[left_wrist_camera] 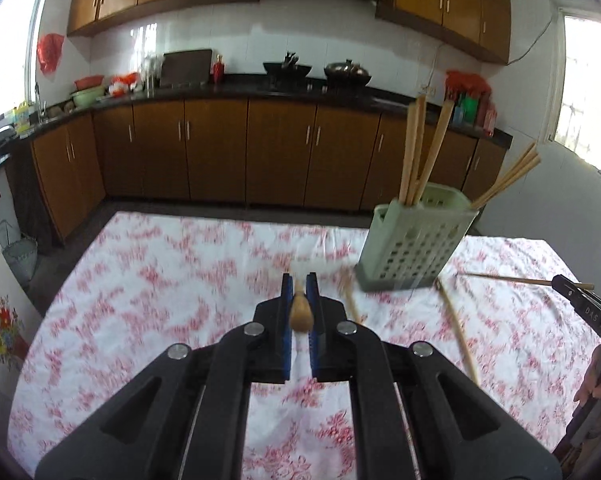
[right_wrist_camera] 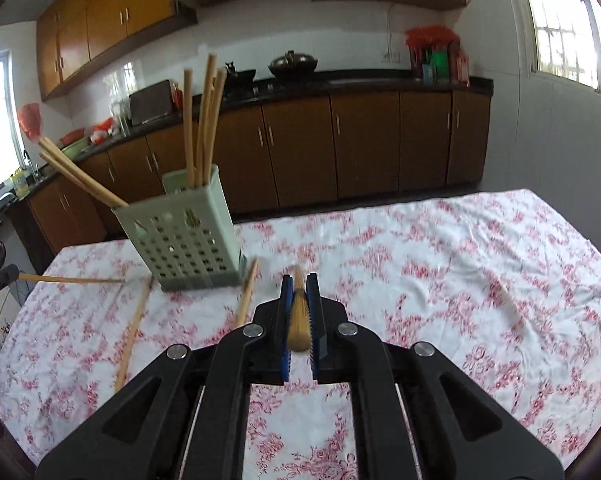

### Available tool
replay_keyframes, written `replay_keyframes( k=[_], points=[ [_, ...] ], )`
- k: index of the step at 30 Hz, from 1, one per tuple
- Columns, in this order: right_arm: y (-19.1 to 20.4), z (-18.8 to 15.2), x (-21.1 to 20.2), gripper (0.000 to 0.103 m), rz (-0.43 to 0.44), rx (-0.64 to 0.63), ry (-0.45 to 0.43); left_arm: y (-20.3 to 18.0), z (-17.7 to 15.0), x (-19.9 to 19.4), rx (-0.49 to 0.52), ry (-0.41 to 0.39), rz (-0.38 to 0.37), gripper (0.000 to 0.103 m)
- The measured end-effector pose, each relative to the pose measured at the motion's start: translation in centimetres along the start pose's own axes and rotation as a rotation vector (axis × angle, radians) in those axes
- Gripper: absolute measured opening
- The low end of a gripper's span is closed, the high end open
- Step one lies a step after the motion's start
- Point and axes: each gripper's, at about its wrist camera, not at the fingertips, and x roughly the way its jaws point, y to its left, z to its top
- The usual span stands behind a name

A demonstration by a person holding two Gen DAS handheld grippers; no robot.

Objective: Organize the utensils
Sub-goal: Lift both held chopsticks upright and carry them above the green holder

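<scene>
Both grippers, left and right, have fingers pinching a chopstick near the holder; these sticks look light, stiff, a bit slick, so grab mid-shaft.

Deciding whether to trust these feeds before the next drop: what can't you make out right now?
- Left gripper: its wooden utensil is hidden past the pads, left wrist view.
- Right gripper: its chopstick tip is motion-blurred, right wrist view.
- Holder: its walls hide the contents' lower ends; compartments unclear.
- Loose chopsticks on the tablecloth: blurred, so the count is uncertain.
</scene>
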Motion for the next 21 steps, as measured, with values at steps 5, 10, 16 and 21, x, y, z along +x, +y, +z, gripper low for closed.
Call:
replay_keyframes(
  k=[5,10,16,21],
  points=[
    [0.2,1.3,-0.7,0.008,0.01,0.003,-0.041,-0.6,1.3,-1.0,0.02,-0.029,-0.014,0.008],
    [1.1,3.9,-2.7,0.008,0.044,-0.018,-0.123,-1.7,3.1,-2.8,0.042,-0.08,-0.056,0.008],
    [2.9,7.2,-5.1,0.008,0.125,-0.03,-0.218,-3.6,5.7,-5.1,0.057,-0.158,-0.113,0.008],
    [4.9,9.8,-6.2,0.008,0.171,-0.034,-0.303,-5.8,8.7,-6.0,0.056,-0.24,-0.141,0.008]
  ],
)
